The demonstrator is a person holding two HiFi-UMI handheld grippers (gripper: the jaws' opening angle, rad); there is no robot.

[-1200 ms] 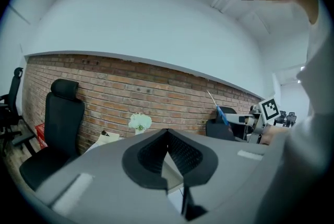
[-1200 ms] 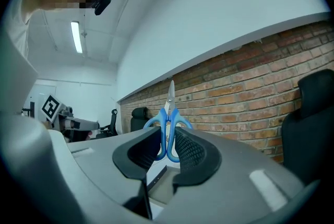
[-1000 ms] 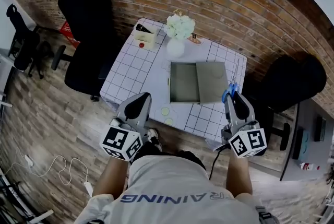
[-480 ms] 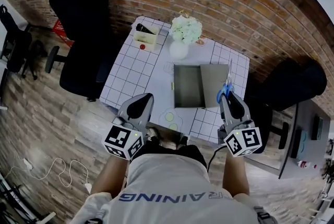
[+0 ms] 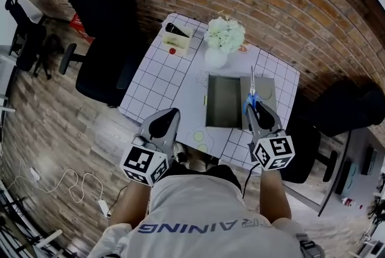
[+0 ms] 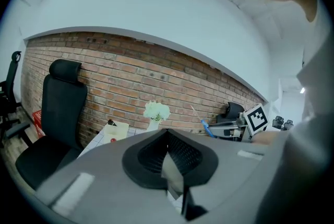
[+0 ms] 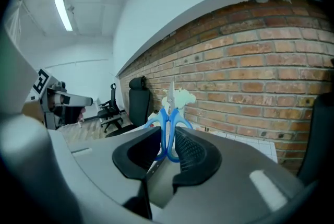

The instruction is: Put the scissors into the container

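Blue plastic handles are what the right gripper has to work with: its jaws are clenched on the looped end of the scissors, whose closed blades stick out past the pads and point away from the person. In the head view the scissors hang in the air above the grey-green container on the checked table, roughly over the line where the darker open recess meets the paler flat panel at its right, which looks like a folded-back lid. The step in hand seems to be the carry-over and lowering, so the first care is aim: the blades should come a little to the left, over the recess itself and not the panel. The blades already run along the recess's long side, which looks like the right way to lay them, so the wrist needs little turning; it should instead tip the points down toward level and bring the handles low before the jaws let go, since a release from height would probably make the metal bounce or skid out. The white flowers stand just beyond the container's far end, so the points should not be pushed forward. The left gripper is pressed closed on nothing, near the table's close edge and well clear; it could steady the container if it slides.
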